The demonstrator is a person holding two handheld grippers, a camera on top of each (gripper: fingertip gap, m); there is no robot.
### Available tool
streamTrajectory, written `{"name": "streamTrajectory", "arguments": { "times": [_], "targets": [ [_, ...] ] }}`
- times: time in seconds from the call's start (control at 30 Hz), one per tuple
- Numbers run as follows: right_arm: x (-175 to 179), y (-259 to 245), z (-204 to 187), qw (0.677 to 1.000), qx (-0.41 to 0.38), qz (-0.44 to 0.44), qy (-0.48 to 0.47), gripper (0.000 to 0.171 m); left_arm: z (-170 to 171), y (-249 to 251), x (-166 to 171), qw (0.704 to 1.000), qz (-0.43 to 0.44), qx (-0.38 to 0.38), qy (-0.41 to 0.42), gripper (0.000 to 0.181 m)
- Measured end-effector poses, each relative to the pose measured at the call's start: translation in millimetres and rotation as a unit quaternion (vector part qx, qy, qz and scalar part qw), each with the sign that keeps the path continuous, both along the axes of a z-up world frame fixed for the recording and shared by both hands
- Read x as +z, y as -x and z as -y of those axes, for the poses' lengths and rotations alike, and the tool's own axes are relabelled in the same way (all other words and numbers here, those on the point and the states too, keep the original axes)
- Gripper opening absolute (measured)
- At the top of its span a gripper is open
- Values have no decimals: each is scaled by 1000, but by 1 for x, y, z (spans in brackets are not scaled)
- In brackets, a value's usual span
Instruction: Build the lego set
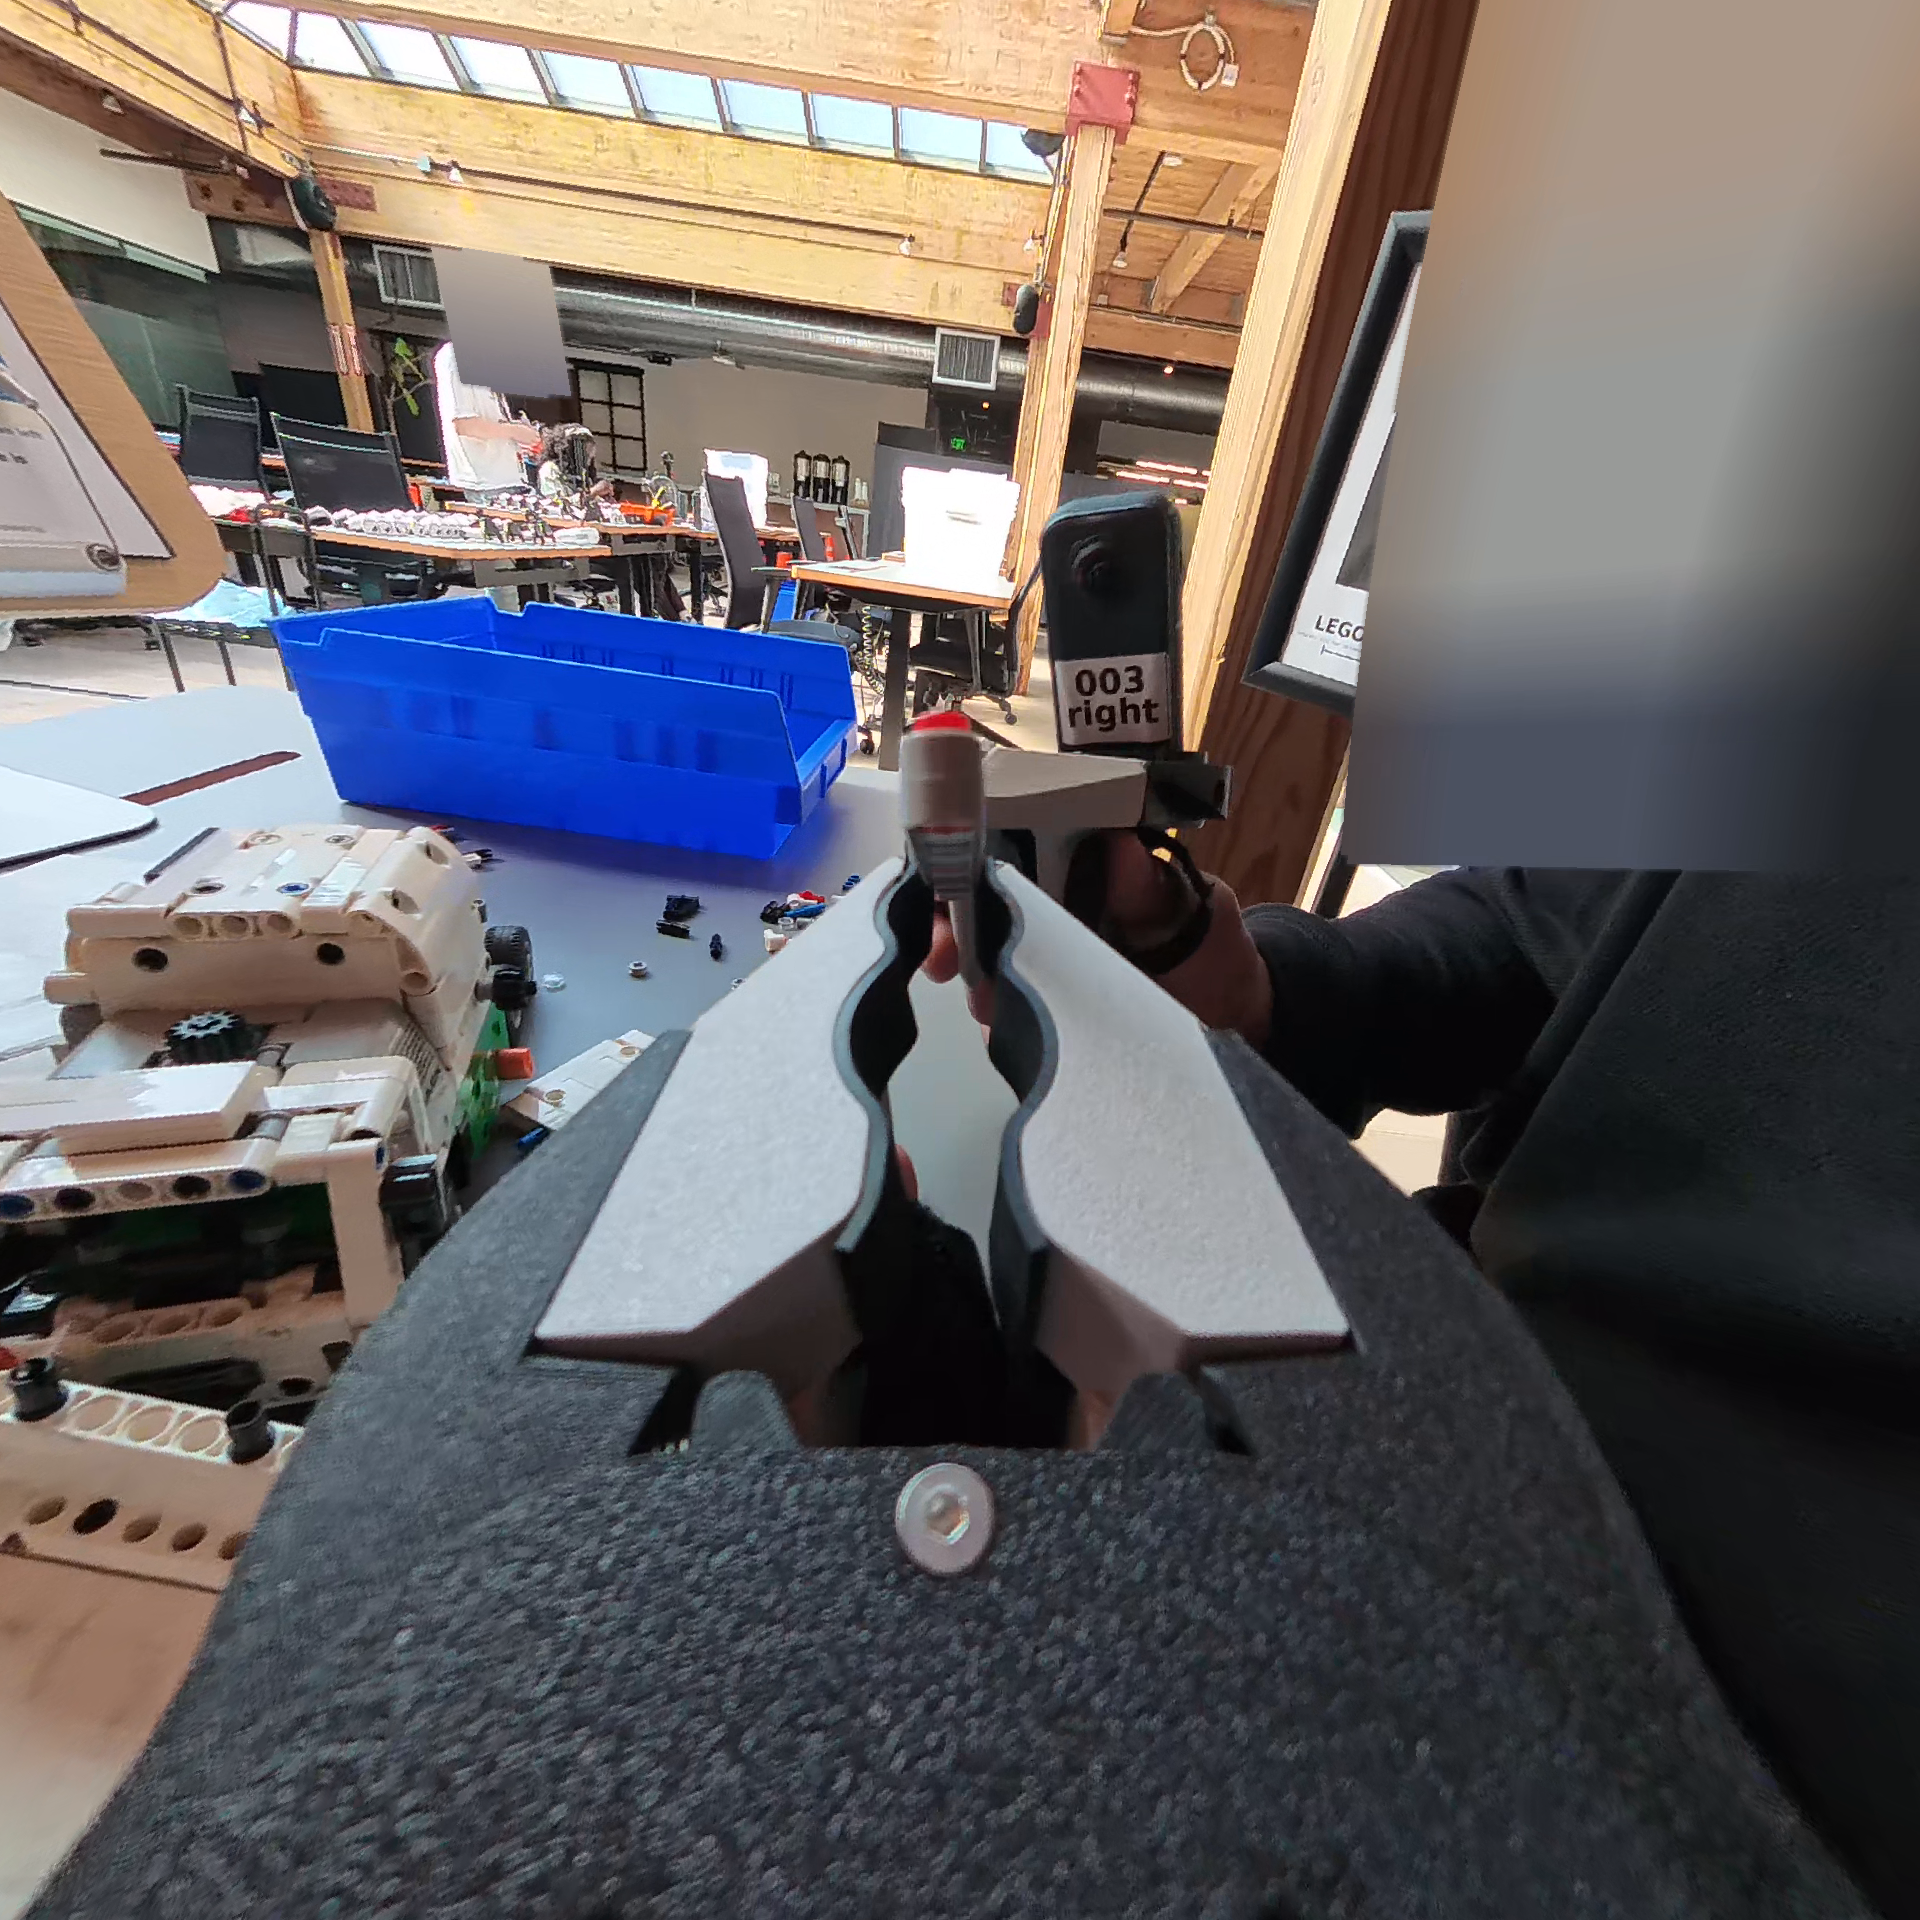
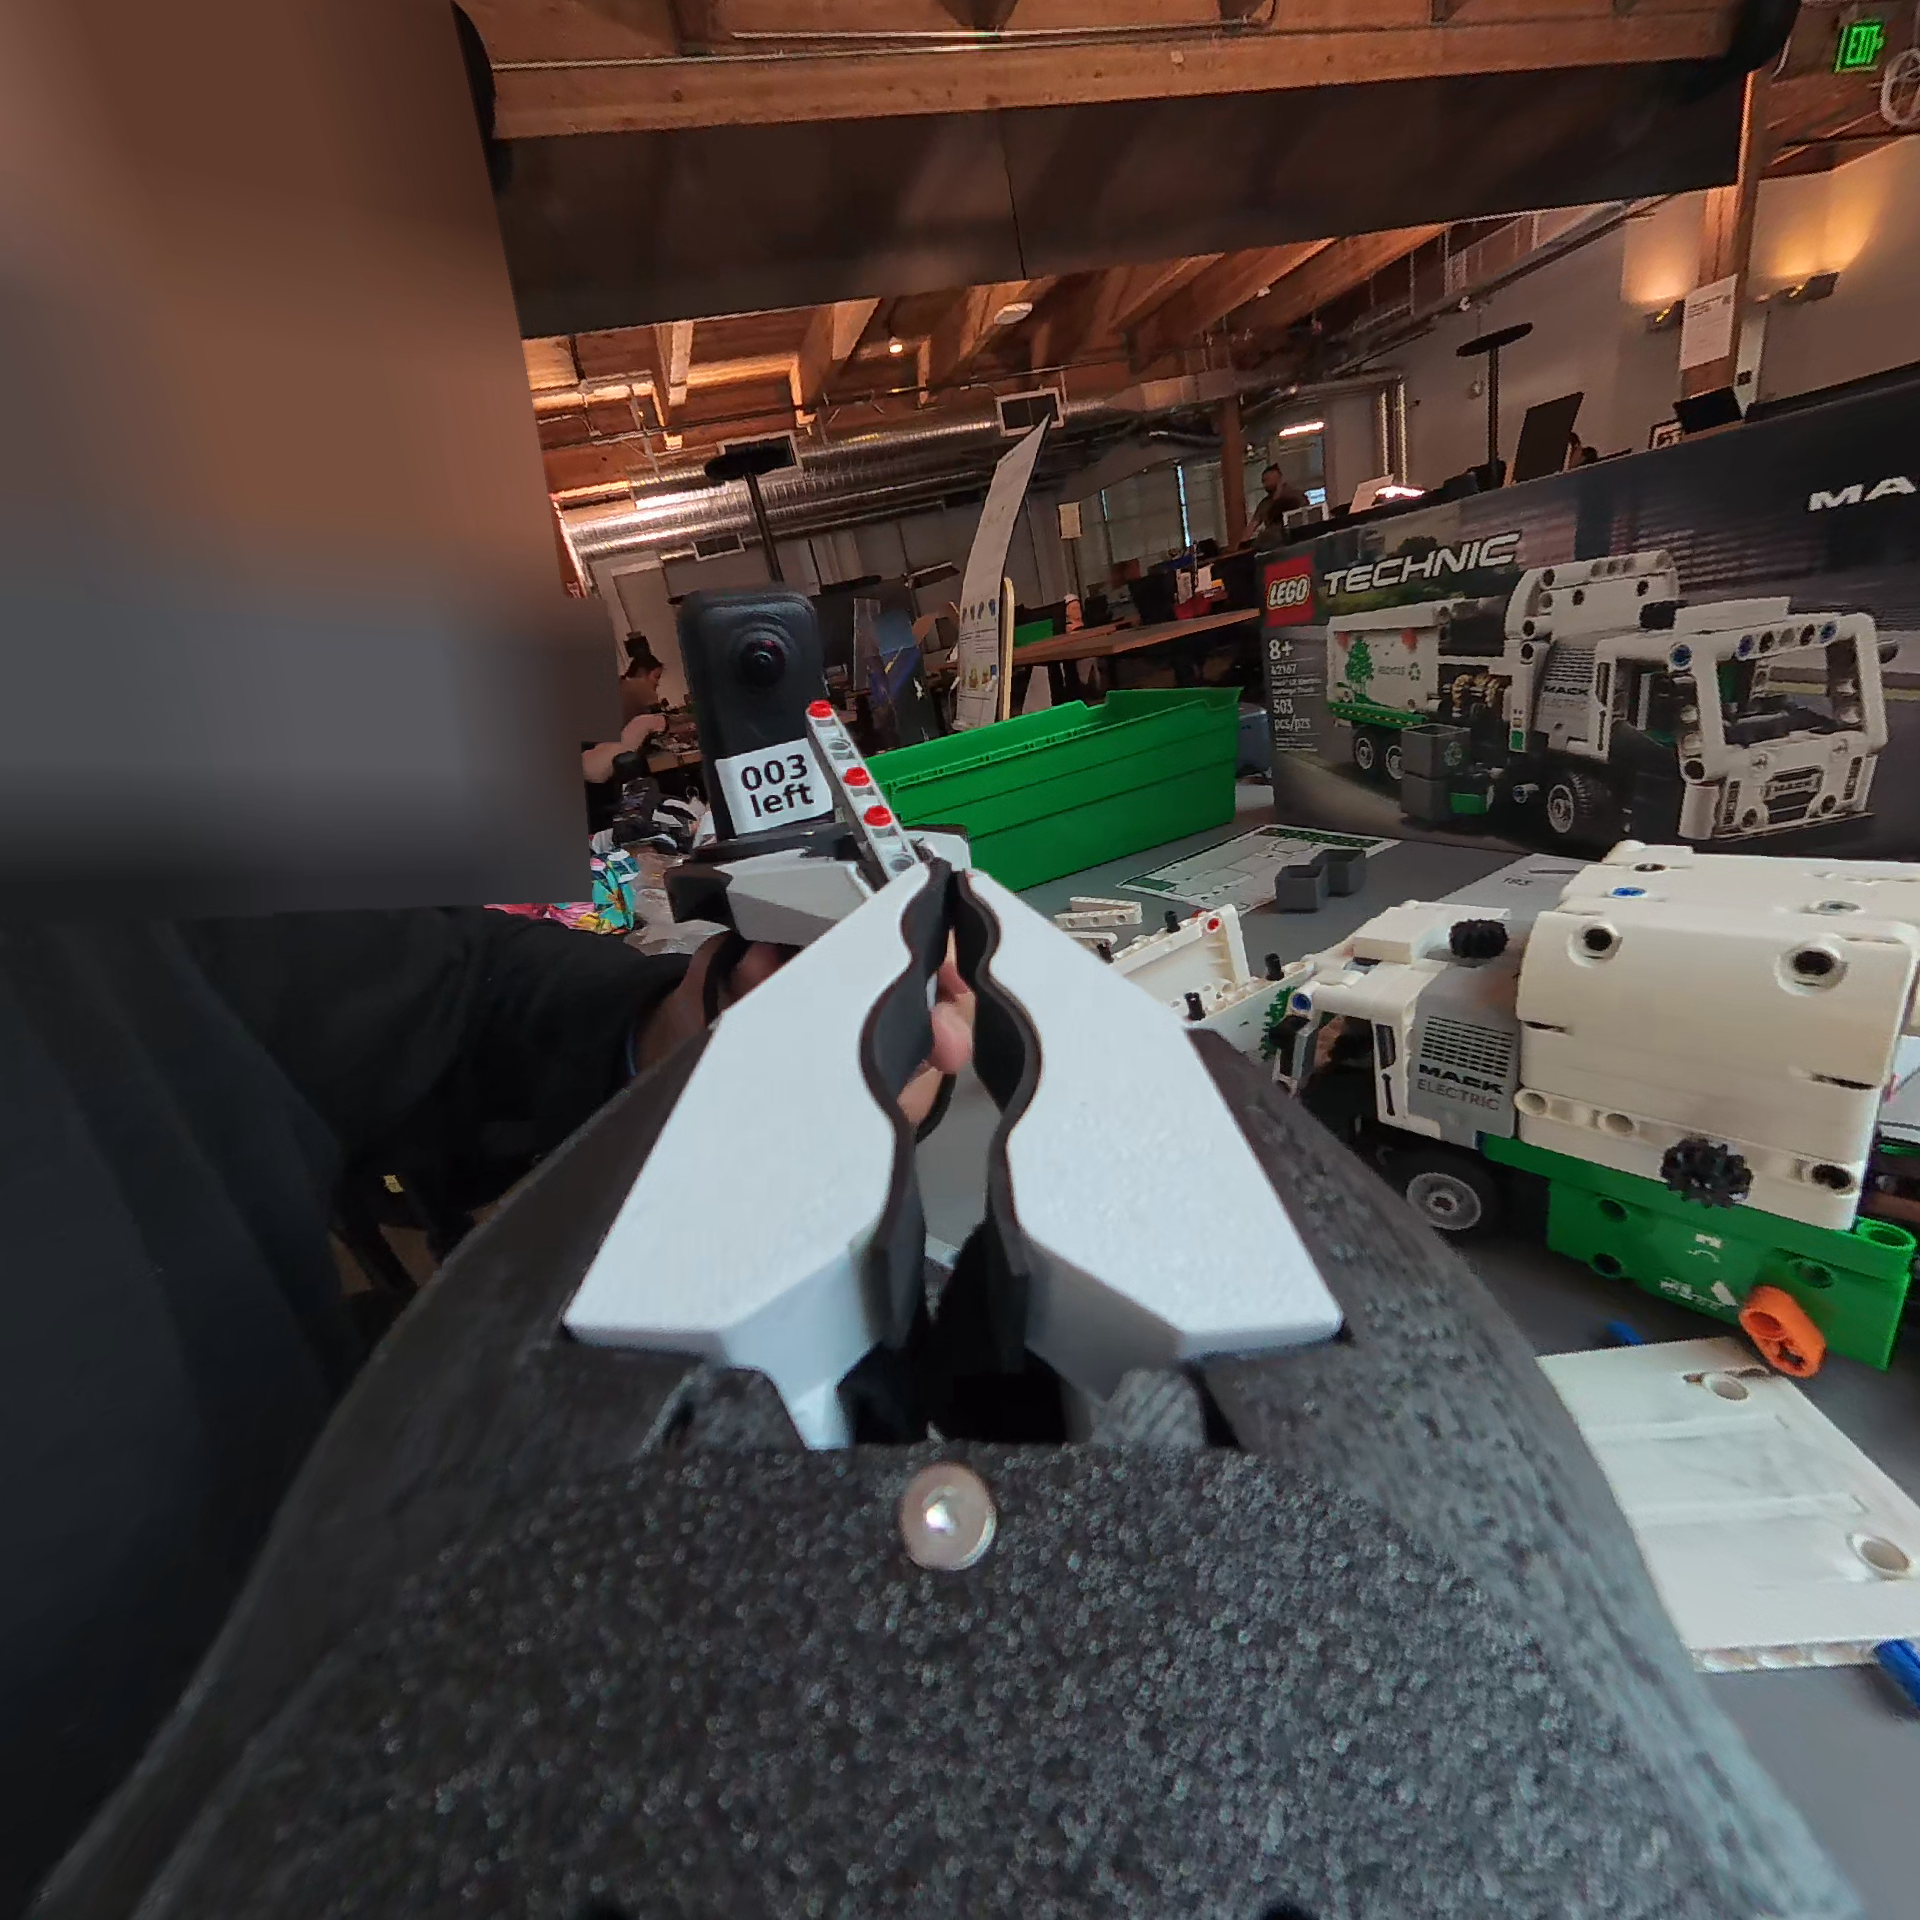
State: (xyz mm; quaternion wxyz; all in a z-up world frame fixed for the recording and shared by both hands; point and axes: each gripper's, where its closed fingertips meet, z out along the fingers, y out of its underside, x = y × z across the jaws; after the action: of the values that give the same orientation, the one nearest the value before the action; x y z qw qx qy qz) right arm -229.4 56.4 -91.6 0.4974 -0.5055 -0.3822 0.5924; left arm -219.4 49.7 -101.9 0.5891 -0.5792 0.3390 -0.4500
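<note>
A grey Lego beam with red pins (image 1: 943, 800) stands up between the tips of my left gripper (image 1: 951, 894), whose jaws are nearly closed on its lower end. In the right wrist view the same beam (image 2: 857, 790) slants up and left from the tips of my right gripper (image 2: 938, 883), also closed on it. The two grippers face each other, tip to tip, above the table. The part-built white and green truck (image 1: 260, 1039) stands left of the left gripper and shows in the right wrist view (image 2: 1610, 1039) to the right.
A blue bin (image 1: 561, 707) sits behind several loose small pieces (image 1: 727, 925). A green bin (image 2: 1060, 779), the set's box (image 2: 1558, 675), an instruction sheet (image 2: 1247, 862) and a white panel (image 2: 1745, 1486) lie on the grey table. The person's dark sleeve (image 1: 1455, 997) is close by.
</note>
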Motion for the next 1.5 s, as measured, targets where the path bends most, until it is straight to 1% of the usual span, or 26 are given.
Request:
{"name": "streamTrajectory", "arguments": {
  "times": [0.1, 0.33, 0.43, 0.53, 0.6, 0.63, 0.7, 0.73, 0.77, 0.8, 0.83, 0.87, 0.9, 0.97, 1.03, 1.13, 1.27, 1.4, 1.5],
  "targets": [
    [-3, 2, 1, 1000, 3, 6, 0, 0, 0, -1, -3, 1000, -10, 1, 0, 5],
    [-4, 4, 3, 1000, 0, 2, -1, 0, 1, 0, 0, 999, 20, -13, 25, 5],
    [-4, 4, 3, 1000, -2, 1, -4, 0, 1, -1, 0, 999, 20, -15, 24, 5],
    [0, 0, -3, 999, 18, 3, 31, 0, 0, -1, 0, 1000, -7, 3, -13, 5],
    [11, -9, -10, 996, 47, -15, 77, 0, 1, 0, -3, 995, -57, 30, -74, 6],
    [10, -11, -11, 992, 74, -1, 104, 2, 1, 0, -3, 990, -78, 45, -109, 6],
    [-6, -7, -5, 971, 144, 61, 181, 16, 3, -1, -4, 976, -114, 70, -174, 5],
    [-14, -5, 2, 952, 185, 84, 229, 25, 5, -2, -5, 968, -129, 76, -201, 5],
    [-11, -5, 11, 931, 235, 74, 271, 33, 6, -4, -6, 960, -140, 82, -227, 5],
    [-6, -6, 18, 909, 277, 52, 307, 36, 7, -6, -7, 952, -151, 89, -250, 5],
    [-5, -7, 25, 888, 312, 48, 335, 35, 9, -7, -8, 945, -161, 95, -270, 5],
    [-10, -6, 32, 871, 339, 65, 349, 35, 11, -8, -8, 939, -165, 97, -285, 5],
    [-13, -5, 37, 863, 354, 76, 353, 34, 12, -9, -6, 936, -164, 99, -295, 5],
    [-13, -5, 40, 859, 361, 68, 356, 18, 13, -9, -3, 932, -159, 107, -307, 5],
    [-11, -4, 34, 863, 348, 44, 364, 10, 14, -10, -2, 929, -162, 108, -314, 5],
    [-13, -4, 33, 850, 354, 32, 387, 10, 14, -11, -4, 924, -172, 110, -324, 5],
    [-16, -4, 29, 850, 349, 21, 394, 10, 11, -12, -10, 924, -182, 107, -319, 5],
    [-25, -3, 15, 878, 295, 41, 374, 9, 2, -9, -19, 932, -204, 120, -275, 6],
    [-30, -14, 0, 903, 256, 65, 340, 9, 0, -3, -19, 938, -204, 133, -245, 10]
  ]
}}
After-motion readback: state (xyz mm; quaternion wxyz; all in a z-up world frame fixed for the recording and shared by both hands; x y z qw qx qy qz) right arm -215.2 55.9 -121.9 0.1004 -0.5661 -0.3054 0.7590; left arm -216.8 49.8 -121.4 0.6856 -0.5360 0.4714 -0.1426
